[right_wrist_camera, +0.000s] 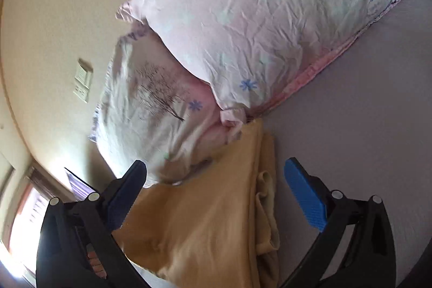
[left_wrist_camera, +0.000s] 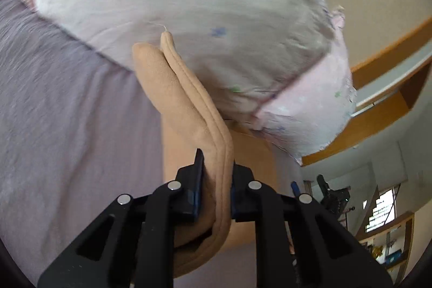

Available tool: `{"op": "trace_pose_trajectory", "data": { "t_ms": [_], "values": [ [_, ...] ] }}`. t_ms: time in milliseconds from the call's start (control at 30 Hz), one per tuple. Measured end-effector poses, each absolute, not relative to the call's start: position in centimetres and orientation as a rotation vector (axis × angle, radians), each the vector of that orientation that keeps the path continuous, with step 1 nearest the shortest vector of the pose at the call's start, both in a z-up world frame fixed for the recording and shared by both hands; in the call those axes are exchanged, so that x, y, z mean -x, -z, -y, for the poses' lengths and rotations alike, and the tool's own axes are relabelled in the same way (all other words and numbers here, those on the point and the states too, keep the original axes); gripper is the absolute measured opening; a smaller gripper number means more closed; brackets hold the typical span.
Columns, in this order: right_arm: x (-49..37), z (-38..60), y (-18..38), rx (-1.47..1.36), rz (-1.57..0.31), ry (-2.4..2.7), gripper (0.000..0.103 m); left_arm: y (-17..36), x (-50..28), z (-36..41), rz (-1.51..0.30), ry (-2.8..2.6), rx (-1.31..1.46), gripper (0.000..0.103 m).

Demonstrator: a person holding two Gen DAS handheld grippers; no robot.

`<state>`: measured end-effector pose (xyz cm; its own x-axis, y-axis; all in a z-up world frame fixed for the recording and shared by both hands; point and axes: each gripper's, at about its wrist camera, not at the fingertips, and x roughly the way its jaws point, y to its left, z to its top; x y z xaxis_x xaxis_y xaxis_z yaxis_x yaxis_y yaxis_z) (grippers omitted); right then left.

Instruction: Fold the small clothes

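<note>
A tan garment (left_wrist_camera: pixel 189 109) is pinched in my left gripper (left_wrist_camera: pixel 216 166), which is shut on a folded, hemmed edge of it; the cloth runs forward from the jaws toward the pillows. In the right wrist view the same tan garment (right_wrist_camera: pixel 216 220) lies folded on the lavender bed sheet (right_wrist_camera: pixel 364 112), its far end against the pillows. My right gripper (right_wrist_camera: pixel 216 180) is open and empty, its blue-padded fingers (right_wrist_camera: pixel 305 196) spread to either side above the cloth.
Two floral pink-white pillows (right_wrist_camera: pixel 256 18) are stacked at the head of the bed, also showing in the left wrist view (left_wrist_camera: pixel 189 4). A wooden bed frame (left_wrist_camera: pixel 378 72) and beige wall with a switch plate (right_wrist_camera: pixel 82 82) lie beyond. Lavender sheet (left_wrist_camera: pixel 67 126) spreads left.
</note>
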<state>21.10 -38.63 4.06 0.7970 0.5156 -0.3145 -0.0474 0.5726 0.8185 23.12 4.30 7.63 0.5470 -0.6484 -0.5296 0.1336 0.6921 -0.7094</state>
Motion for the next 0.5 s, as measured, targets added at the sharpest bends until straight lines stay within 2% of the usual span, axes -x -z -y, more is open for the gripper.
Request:
{"op": "trace_pose_trajectory", "data": {
  "t_ms": [100, 200, 267, 367, 400, 500],
  "values": [
    [-20.9, 39.9, -4.2, -0.931, -0.572, -0.345, 0.102, -9.4, -23.4, 3.6, -0.865, 0.647, 0.606, 0.015],
    [-21.1, 40.2, -3.7, -0.928, -0.599, -0.34, 0.102, -8.0, -24.6, 12.3, -0.938, 0.844, 0.616, 0.019],
    [-21.2, 40.2, -3.5, -0.915, -0.626, -0.342, 0.102, -6.6, -25.1, 14.9, -0.992, 0.982, 0.709, 0.02],
    [-21.7, 39.5, -3.3, -0.885, -0.681, -0.354, 0.102, -6.4, -24.4, 12.7, -0.948, 0.956, 0.709, 0.024],
    [-21.9, 39.1, -3.2, -0.874, -0.711, -0.366, 0.102, -6.5, -23.9, 10.9, -0.92, 0.898, 0.674, 0.032],
    [-22.5, 37.8, -2.6, -0.817, -0.809, -0.37, 0.102, -6.0, -23.7, 5.3, -0.889, 0.673, 0.569, 0.043]
  ]
}}
